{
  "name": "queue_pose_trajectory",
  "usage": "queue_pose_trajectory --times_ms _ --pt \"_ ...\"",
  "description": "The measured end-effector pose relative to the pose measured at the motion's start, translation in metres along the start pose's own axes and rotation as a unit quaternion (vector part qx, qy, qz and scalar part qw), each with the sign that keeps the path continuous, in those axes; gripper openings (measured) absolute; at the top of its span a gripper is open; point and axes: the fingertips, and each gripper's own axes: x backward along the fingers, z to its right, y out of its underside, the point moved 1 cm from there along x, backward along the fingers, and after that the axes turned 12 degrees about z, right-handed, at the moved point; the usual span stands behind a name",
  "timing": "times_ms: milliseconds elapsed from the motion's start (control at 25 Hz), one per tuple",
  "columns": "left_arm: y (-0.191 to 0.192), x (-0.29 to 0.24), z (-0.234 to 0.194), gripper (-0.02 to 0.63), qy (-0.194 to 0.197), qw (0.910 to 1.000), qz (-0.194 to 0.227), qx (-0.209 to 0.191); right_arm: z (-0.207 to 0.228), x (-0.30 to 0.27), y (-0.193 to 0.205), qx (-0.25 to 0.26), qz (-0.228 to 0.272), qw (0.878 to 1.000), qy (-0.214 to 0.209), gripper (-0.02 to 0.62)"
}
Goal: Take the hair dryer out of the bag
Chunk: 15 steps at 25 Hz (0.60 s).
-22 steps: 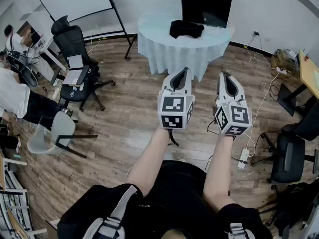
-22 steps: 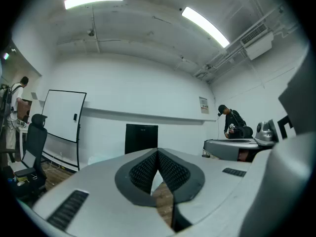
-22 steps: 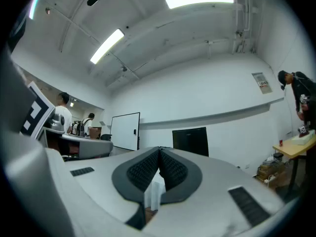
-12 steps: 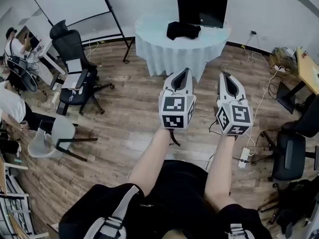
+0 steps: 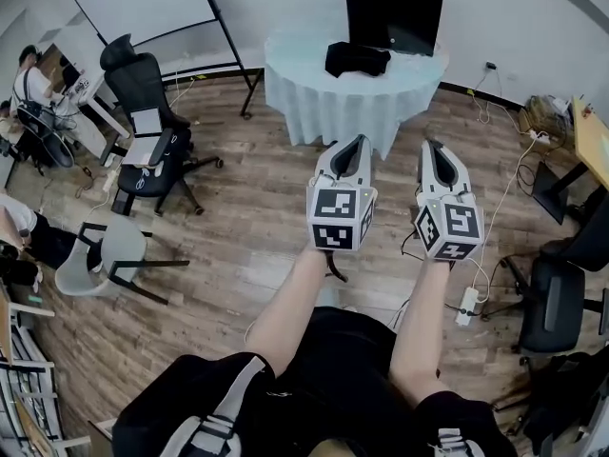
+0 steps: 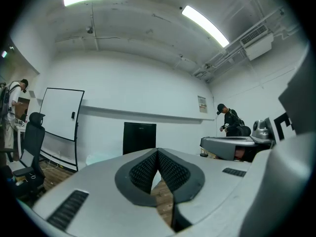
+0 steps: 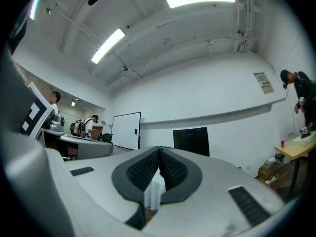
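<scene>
Head view picks up the black bag [image 5: 357, 59], a soft dark lump sitting on the pale-clothed round table [image 5: 314, 98] at top centre, just in front of a tall black panel [image 5: 393, 8]. What's inside it, can't tell from here. Open wood floor [image 5: 243, 217] spreads below the table, and the two grippers are held out level, side by side at mid-frame, short of the table. Left gripper [image 5: 354, 144]: jaws pressed together, nothing between them. Right gripper [image 5: 430, 148]: same, tips closed and empty. Black office chair [image 5: 143, 112] crowds the upper left, grey chair [image 5: 103, 255] sits at the left edge, and a power strip [image 5: 465, 303] with cables lies at lower right.
</scene>
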Motion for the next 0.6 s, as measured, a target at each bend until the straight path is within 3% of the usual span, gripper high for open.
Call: queue_pose_trajectory --times_ms 200,600 --pt "0.015 -0.005 -0.04 0.015 -0.023 0.9995 -0.023 0.001 -0.022 -0.021 0.023 -0.009 -0.017 1.0 -0.021 0.0" --pt "0.044 -0.05 -0.057 0.015 -0.007 0.9992 -0.036 0.018 0.007 -0.058 0.055 -0.015 -0.038 0.999 0.012 0.0"
